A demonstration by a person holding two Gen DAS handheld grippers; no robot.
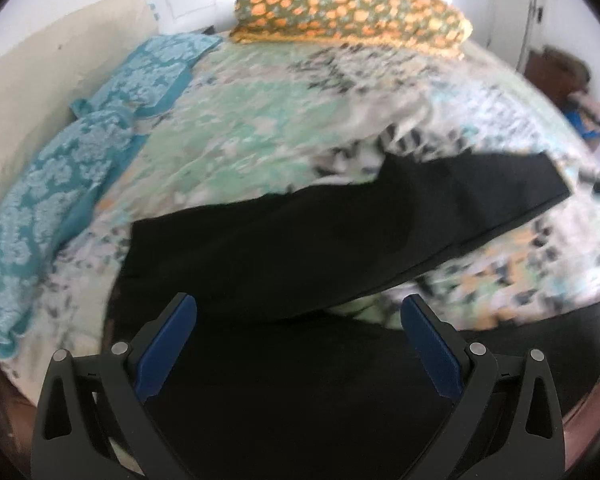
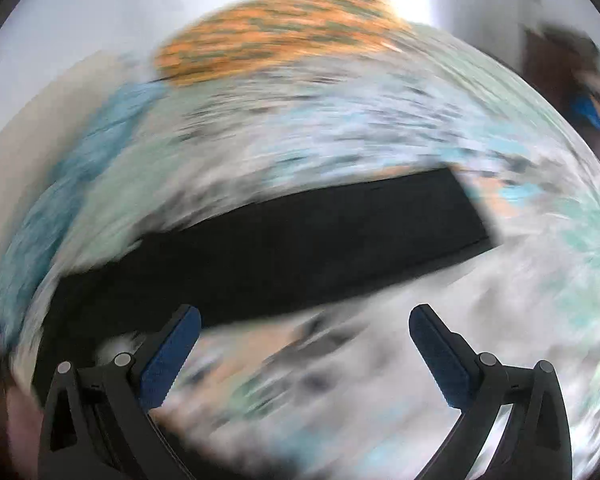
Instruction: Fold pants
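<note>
Both my claws are wide apart and grip nothing: left claw (image 1: 299,314) over the soft black pants (image 1: 340,232), right claw (image 2: 305,326) beside them. They lie long and flat on the flowery bedspread (image 1: 236,120)

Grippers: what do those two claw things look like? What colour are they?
Both match. The left gripper and the right gripper each have two black plastic fingers lined with flat blue pads, round silver pins at the joints, and triangular cut-outs in the outer arms. No cables or markings show.
</note>
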